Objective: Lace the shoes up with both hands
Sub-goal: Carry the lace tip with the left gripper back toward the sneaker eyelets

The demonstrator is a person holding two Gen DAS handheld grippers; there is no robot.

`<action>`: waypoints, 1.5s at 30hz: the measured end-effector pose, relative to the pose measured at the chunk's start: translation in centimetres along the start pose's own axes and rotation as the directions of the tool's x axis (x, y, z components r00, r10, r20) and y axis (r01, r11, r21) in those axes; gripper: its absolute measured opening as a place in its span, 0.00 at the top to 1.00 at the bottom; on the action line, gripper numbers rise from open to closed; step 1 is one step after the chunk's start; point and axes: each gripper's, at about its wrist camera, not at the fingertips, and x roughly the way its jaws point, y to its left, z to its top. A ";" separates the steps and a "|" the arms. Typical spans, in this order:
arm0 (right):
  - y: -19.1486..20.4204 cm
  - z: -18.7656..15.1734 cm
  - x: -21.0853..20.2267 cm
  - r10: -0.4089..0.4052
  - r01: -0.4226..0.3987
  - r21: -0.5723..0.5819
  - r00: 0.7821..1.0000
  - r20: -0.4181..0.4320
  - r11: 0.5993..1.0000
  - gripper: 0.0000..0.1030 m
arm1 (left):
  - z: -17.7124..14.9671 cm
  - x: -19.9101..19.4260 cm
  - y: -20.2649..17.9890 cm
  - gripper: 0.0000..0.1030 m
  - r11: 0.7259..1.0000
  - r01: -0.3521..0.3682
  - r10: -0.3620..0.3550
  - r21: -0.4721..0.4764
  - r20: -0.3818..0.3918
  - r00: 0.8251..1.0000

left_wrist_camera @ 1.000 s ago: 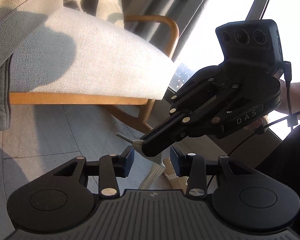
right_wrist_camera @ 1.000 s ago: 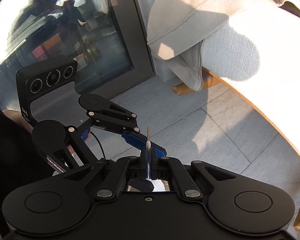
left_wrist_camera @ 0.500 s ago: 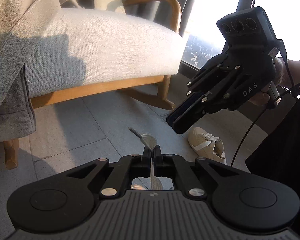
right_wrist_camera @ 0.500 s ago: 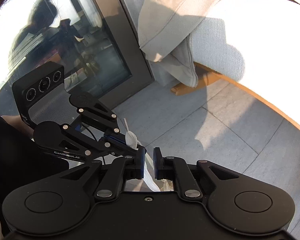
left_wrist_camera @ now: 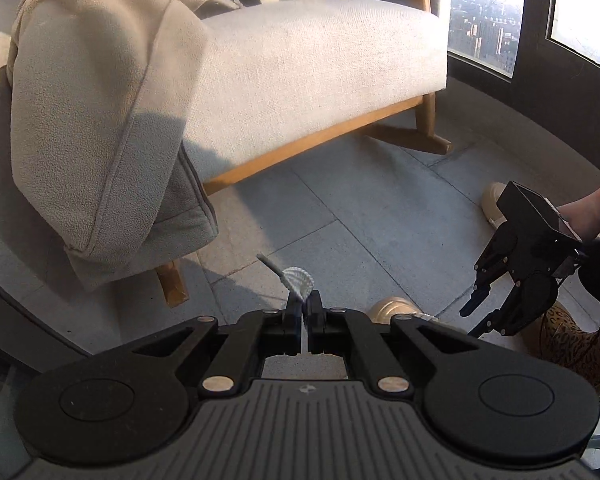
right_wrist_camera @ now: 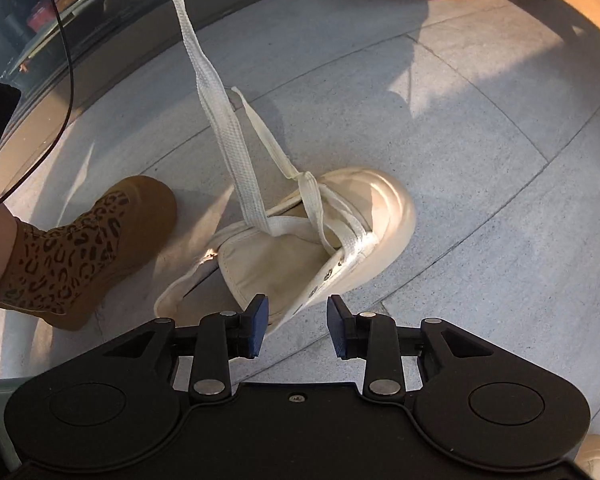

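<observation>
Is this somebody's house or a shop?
Probably a home, high up in a tall building: a cushioned rocking chair stands on a tiled floor beside a big window overlooking city buildings.

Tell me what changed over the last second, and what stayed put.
The shoelace passed from hand to hand: the left gripper closed on its tip, while the right gripper let go, dropped toward the cream sneaker and is opening with nothing between its pads. The lace now runs taut up from the eyelets. The sneaker, the leopard-print boot and the rocking chair stayed where they were.
</observation>
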 end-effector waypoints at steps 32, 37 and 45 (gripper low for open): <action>-1.4 -0.9 1.1 0.058 -0.065 0.134 0.997 0.058 0.989 0.92 | -5.2 3.9 -1.2 0.99 0.916 -0.123 0.229 0.383 -0.246 0.942; -1.5 -1.0 1.1 0.060 -0.068 0.138 0.997 0.057 0.988 0.92 | -6.9 7.3 -3.7 0.99 0.856 -0.026 0.187 0.516 -0.262 0.947; -1.6 -1.0 1.1 0.065 -0.072 0.136 0.996 0.055 0.988 0.91 | -9.0 12.0 -8.7 0.99 0.730 0.179 0.033 0.660 -0.295 0.955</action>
